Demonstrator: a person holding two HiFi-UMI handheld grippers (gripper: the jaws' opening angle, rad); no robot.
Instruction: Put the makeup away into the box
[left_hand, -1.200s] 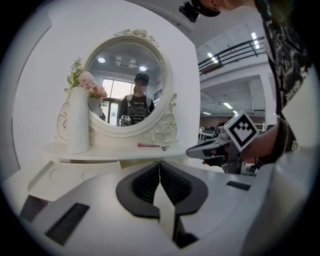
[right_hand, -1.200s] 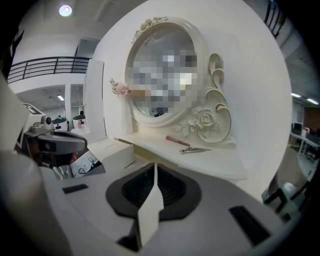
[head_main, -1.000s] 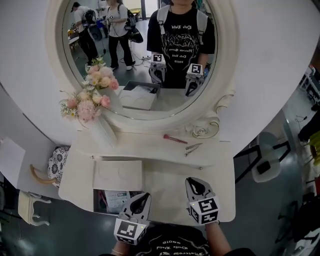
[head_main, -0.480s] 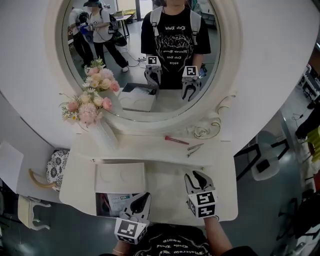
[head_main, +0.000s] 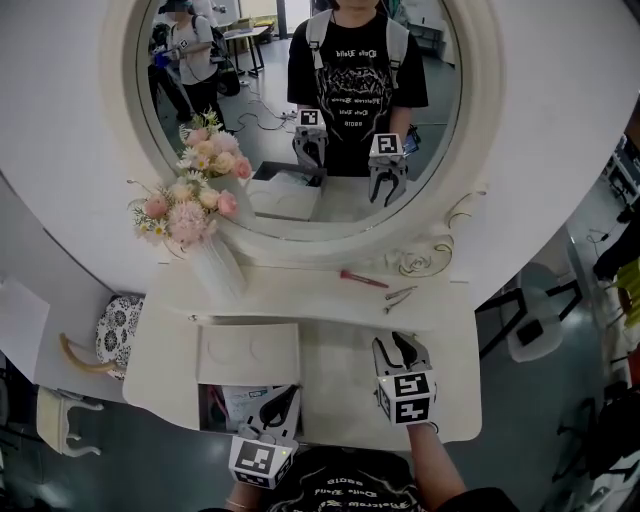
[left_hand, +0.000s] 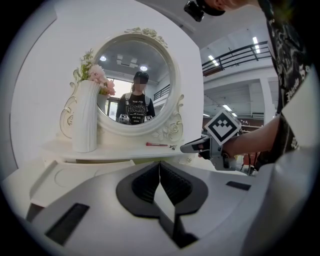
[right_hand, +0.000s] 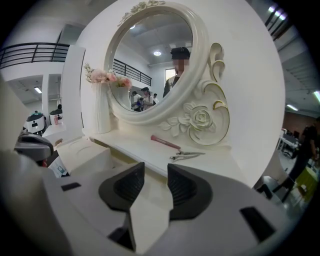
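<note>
Brush (head_main: 362, 279) lies on the shelf (head_main: 300, 288) just below the mirror (head_main: 300, 120). We find the right gripper (head_main: 397, 348) just opened and empty, ready to fetch it; the left gripper (head_main: 283, 400) is closed.

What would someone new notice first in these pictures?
The big oval white-framed mirror dominates the top centre of the head view. At its lower left, pink flowers in a white ribbed vase stand on the shelf, and a slim pink makeup brush lies further right on it.
</note>
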